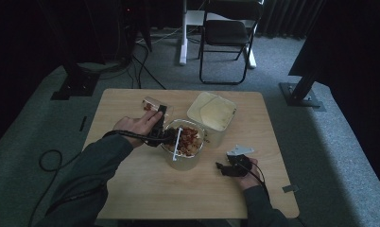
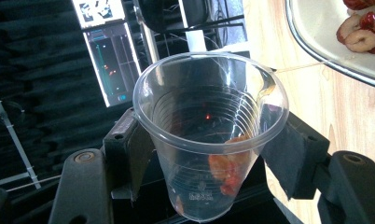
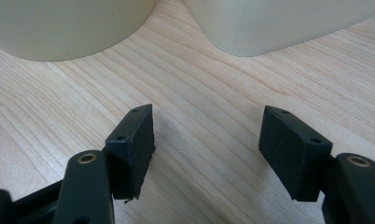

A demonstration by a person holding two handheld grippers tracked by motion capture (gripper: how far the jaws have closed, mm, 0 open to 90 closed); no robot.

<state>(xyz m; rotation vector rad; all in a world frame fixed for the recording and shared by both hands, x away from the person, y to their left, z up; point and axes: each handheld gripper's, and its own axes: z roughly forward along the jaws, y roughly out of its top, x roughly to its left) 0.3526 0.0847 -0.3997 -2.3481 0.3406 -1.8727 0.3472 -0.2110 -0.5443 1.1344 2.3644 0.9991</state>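
My left gripper (image 2: 209, 140) is shut on a clear plastic cup (image 2: 209, 98). A couple of red dates (image 2: 227, 170) cling to the cup's lower inside wall. In the high view that gripper (image 1: 163, 135) holds the cup (image 1: 175, 142) tipped on its side over a round clear container of red dates (image 1: 190, 156). My right gripper (image 3: 206, 126) stands open with nothing between its pads, low over the wooden table (image 3: 199, 84). In the high view it (image 1: 220, 167) lies near the front right, apart from the containers.
A cream tub (image 1: 211, 111) stands behind the round container. A small dish with red dates (image 1: 150, 105) sits at the back left, and a clear-rimmed dish with dates (image 2: 358, 37) lies beside the cup. A chair (image 1: 228, 33) stands beyond the table.
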